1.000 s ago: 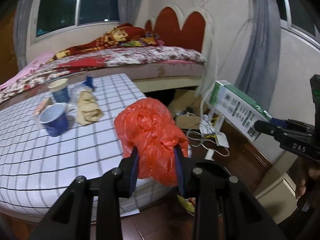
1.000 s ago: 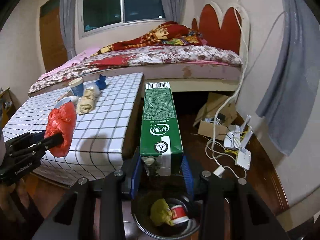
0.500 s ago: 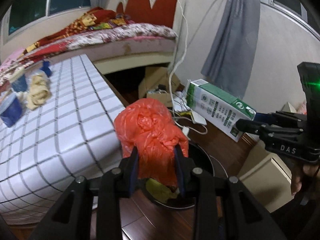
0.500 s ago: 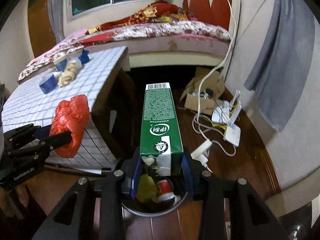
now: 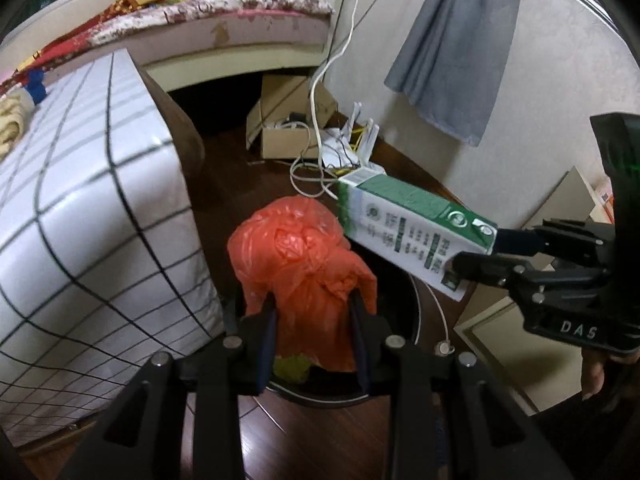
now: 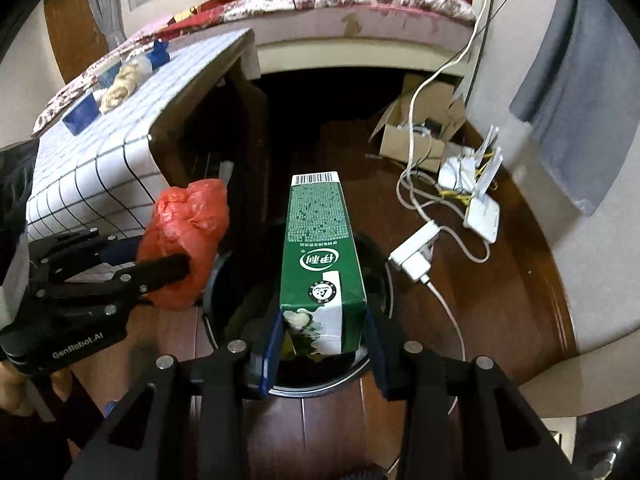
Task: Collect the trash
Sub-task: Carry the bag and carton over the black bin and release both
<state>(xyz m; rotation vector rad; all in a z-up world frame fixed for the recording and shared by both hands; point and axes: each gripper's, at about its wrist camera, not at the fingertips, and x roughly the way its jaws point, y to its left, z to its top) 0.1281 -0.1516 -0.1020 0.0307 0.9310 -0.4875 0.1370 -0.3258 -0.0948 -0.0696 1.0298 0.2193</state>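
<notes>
At the bottom middle of both views sits a dark round bin [image 6: 376, 264] on the brown wooden floor [image 6: 500, 300]. A second ago the bin was only a small thing at the bottom edge, and the counter [image 5: 80, 208] with its checked cloth filled much of the left view. Now both hands have come down and tipped forward, so the bin is right under the trash. I think this means the carrying is almost done and the letting go comes next.

The left hand-held gripper [image 5: 312, 336] is squeezed shut on a red plastic bag [image 5: 300, 264]. The bag is a crumpled lump with no clear long side. In the right view it hangs at the left, over the bin's left rim, so it might catch the edge when it drops.

The right hand-held gripper [image 6: 324, 344] is squeezed shut on a green and white milk carton [image 6: 320, 256]. It holds the carton by its folded top end. The carton's long side runs straight away from the gripper, up the middle of the right view, and its barcode end points far away and down toward the floor. In the left view the carton slants from lower right to upper left, just beside the bag.

More trash, like blue cups [image 6: 82, 114], still lies on the counter at the upper left.
</notes>
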